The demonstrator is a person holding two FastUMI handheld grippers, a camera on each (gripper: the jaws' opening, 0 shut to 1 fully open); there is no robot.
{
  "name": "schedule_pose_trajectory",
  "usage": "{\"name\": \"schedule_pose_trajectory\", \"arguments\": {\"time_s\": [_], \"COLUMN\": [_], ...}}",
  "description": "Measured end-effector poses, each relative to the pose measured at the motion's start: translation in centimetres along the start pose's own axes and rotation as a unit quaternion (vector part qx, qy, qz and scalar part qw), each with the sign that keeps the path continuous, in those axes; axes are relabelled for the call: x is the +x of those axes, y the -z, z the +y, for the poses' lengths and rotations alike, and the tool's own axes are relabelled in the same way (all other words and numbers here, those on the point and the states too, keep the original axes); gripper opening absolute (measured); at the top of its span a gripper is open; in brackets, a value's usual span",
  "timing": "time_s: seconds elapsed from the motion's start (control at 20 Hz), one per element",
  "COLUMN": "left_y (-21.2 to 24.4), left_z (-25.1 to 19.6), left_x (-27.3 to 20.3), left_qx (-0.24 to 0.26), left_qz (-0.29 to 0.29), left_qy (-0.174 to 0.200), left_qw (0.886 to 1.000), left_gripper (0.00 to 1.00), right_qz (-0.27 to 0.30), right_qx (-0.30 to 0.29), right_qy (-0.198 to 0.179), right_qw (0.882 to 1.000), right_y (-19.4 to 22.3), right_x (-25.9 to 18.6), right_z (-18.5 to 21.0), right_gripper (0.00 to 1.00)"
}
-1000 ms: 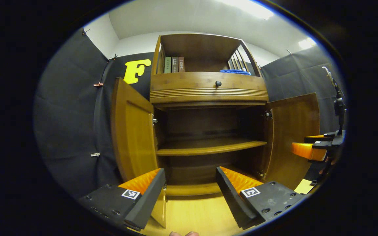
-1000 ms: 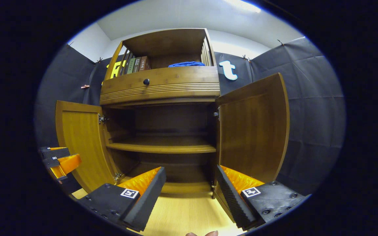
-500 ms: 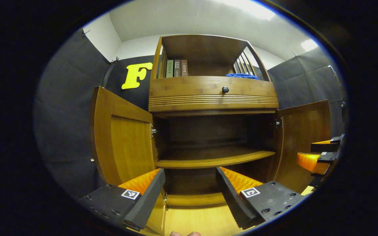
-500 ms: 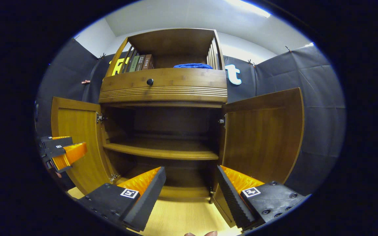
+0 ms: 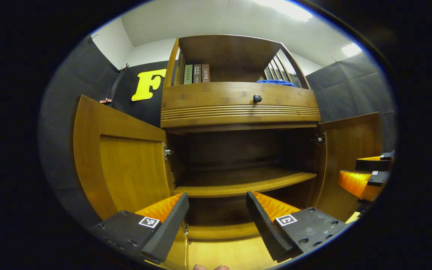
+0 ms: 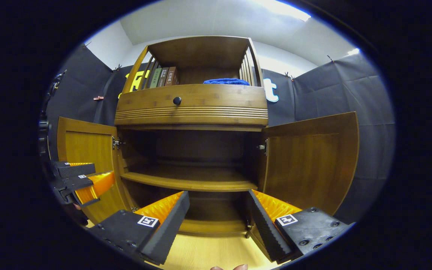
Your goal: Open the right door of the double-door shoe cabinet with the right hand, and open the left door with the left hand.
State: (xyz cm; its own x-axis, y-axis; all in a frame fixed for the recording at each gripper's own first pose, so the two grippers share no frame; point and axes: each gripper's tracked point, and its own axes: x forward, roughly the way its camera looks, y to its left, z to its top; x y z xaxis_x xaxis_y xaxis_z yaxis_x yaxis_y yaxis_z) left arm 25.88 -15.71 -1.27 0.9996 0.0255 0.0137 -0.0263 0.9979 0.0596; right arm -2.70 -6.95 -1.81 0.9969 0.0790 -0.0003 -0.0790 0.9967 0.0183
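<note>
Cabinet (image 5: 238,108) stands with its lower bay exposed, shelf (image 5: 238,183) bare. Left door (image 5: 122,165) swung wide off the cabinet's left edge; right door (image 6: 309,165) swung wide off its right edge. Both hang on their hinges, well clear of the opening. I judge the task essentially done: both doors open, nothing left but to back away. My left gripper (image 5: 216,221) sits low before the cabinet, jaws spread wide, holding nothing, touching neither door. My right gripper (image 6: 216,221) likewise: jaws wide, nothing held. Above the bay: drawer knob (image 5: 257,98), books (image 5: 195,73), blue cloth (image 6: 226,81).
</note>
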Motion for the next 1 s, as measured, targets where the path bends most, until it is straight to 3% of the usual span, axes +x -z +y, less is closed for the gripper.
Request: {"name": "schedule_pose_trajectory", "arguments": {"time_s": [0.65,0.75,0.8,0.85,0.95,1.0], "left_y": [-1.0,-0.8,-0.7,-0.7,-0.4,-0.3], "left_z": [-2.7,-2.5,-2.2,-1.9,-1.7,-1.5], "left_x": [1.7,1.8,1.8,1.8,2.0,1.9], "left_qx": [-0.001,-0.002,-0.001,-0.001,0.002,0.007], "left_qz": [-0.004,-0.002,-0.003,-0.004,-0.002,-0.001], "left_qy": [-0.024,-0.028,-0.032,-0.036,-0.038,-0.041], "left_qw": [1.0,1.0,0.999,0.999,0.999,0.999], "left_gripper": [0.96,0.96,0.96,0.99,0.99,0.99], "right_qz": [0.012,0.014,0.013,0.011,0.009,0.007], "right_qx": [0.029,0.026,0.022,0.019,0.021,0.022], "right_qy": [-0.028,-0.03,-0.029,-0.03,-0.027,-0.025], "right_qw": [0.999,0.999,0.999,0.999,0.999,0.999], "right_y": [0.7,0.7,0.5,0.4,0.2,0.0], "right_x": [1.8,2.0,2.1,2.2,2.2,2.1], "right_z": [-1.8,-1.8,-1.8,-1.7,-1.3,-1.0], "right_gripper": [0.98,0.95,1.0,0.94,0.97,0.94]}}
